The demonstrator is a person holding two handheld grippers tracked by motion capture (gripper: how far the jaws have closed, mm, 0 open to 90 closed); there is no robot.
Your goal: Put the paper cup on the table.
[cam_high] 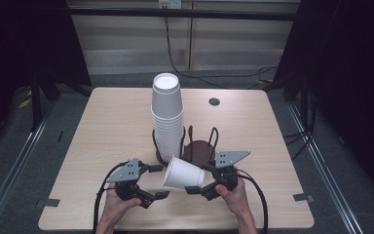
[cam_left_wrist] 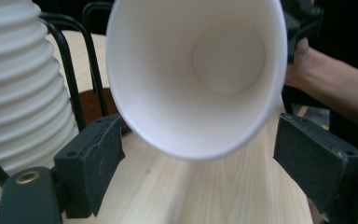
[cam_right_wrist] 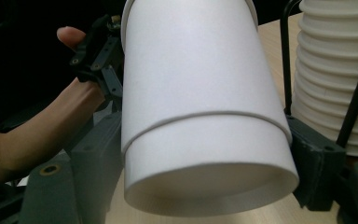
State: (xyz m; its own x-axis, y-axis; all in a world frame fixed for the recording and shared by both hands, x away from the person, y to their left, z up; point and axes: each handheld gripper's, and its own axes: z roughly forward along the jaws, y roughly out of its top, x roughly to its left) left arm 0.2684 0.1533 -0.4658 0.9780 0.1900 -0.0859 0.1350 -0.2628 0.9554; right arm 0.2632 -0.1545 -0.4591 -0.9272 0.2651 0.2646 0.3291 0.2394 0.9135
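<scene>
The right gripper has its jaws clamped on the sides of a white paper cup, holding it on its side just above the table with the mouth turned toward the left gripper. That one stands with jaws apart just short of the rim, touching nothing. Behind them a tall cup stack stands in the black wire holder.

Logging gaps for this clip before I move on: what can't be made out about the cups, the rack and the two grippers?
- Held cups: right gripper view shows two nested; any more inside is hidden.
- Cup stack: rims too small to count in the high view, cut off by edges in both gripper views.
- Wire rack: its base is partly hidden by the stack and cups.
- Left gripper: the wide cup mouth hides what lies beyond its open jaws.
</scene>
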